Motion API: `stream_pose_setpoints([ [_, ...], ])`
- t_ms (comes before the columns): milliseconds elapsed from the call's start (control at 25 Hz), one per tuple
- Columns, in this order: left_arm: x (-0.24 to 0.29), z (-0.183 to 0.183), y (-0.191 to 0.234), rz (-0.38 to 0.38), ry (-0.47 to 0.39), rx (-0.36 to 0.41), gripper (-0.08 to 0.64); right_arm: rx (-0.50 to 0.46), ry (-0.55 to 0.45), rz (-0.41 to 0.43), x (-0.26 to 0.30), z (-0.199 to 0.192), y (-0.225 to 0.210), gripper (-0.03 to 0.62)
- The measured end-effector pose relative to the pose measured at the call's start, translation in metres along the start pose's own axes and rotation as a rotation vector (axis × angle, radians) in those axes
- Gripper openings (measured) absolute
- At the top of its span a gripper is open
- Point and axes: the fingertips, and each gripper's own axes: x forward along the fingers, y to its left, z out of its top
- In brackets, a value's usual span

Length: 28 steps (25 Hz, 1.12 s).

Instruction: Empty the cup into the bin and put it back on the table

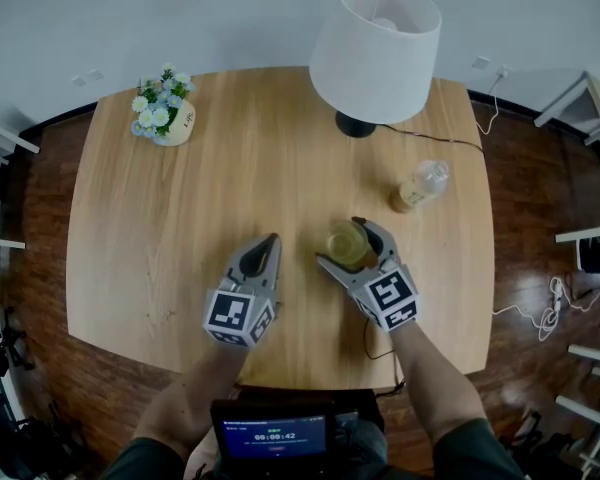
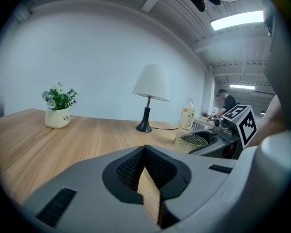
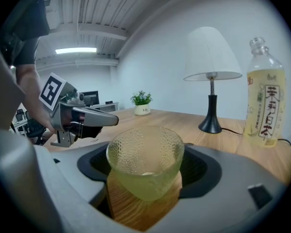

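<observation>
The cup (image 1: 347, 244), a dimpled glass one with a pale yellow-green tint, stands upright on the bench (image 1: 180, 228), in front of the lamp (image 1: 375, 48) and nearer the person than it is. What lies in the cup's bottom is not clear.

The right gripper (image 1: 341, 241) has the cup between its jaws. They stand wide, one on each side of the glass, and the dark pads meet its wall on both sides in the right gripper view. The cup's base rests on the wood.

The left gripper (image 1: 271, 238) lies low over the bench, in front of the lamp and to its left, about as far forward of the lamp as the cup. Its jaws are drawn together at the tips with nothing between them; only a thin strip of wood shows through the gap behind.

A clear bottle (image 1: 420, 186) of yellowish drink stands just in front of the lamp and to its right. The lamp's dark cable (image 1: 430, 136) runs from its base toward the bench's right edge. A small white pot of flowers (image 1: 163, 108) sits well to the lamp's left, near the far left corner. Dark wooden floor (image 1: 525, 198) surrounds the bench.
</observation>
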Motion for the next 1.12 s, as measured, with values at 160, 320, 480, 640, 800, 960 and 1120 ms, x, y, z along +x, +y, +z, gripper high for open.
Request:
stream_pose_setpoints([
  [160,0.0,0.0,-0.002,-0.004,0.0,0.002,-0.002,0.004,0.014,0.005,0.0,0.0,0.001,0.405],
  [320,0.001,0.001,-0.001,-0.004,-0.001,0.007,-0.002,0.006,0.036,0.009,0.0,-0.003,0.002,0.41],
  [480,-0.003,0.003,0.0,0.006,-0.005,0.009,-0.002,0.005,0.0,-0.003,0.0,0.006,0.003,0.459],
  [640,-0.009,0.008,0.0,0.012,-0.011,0.019,-0.002,-0.005,-0.007,-0.011,-0.006,0.009,0.0,0.459],
  [800,-0.018,0.019,-0.003,0.028,-0.042,0.028,-0.002,0.01,-0.035,-0.035,-0.023,0.018,-0.002,0.459],
  [960,-0.032,0.038,-0.013,0.033,-0.095,0.03,-0.003,0.019,-0.11,-0.041,-0.048,0.046,0.004,0.435],
  [1120,-0.049,0.052,-0.023,0.04,-0.136,0.025,-0.003,0.021,-0.174,-0.058,-0.077,0.065,0.007,0.257],
])
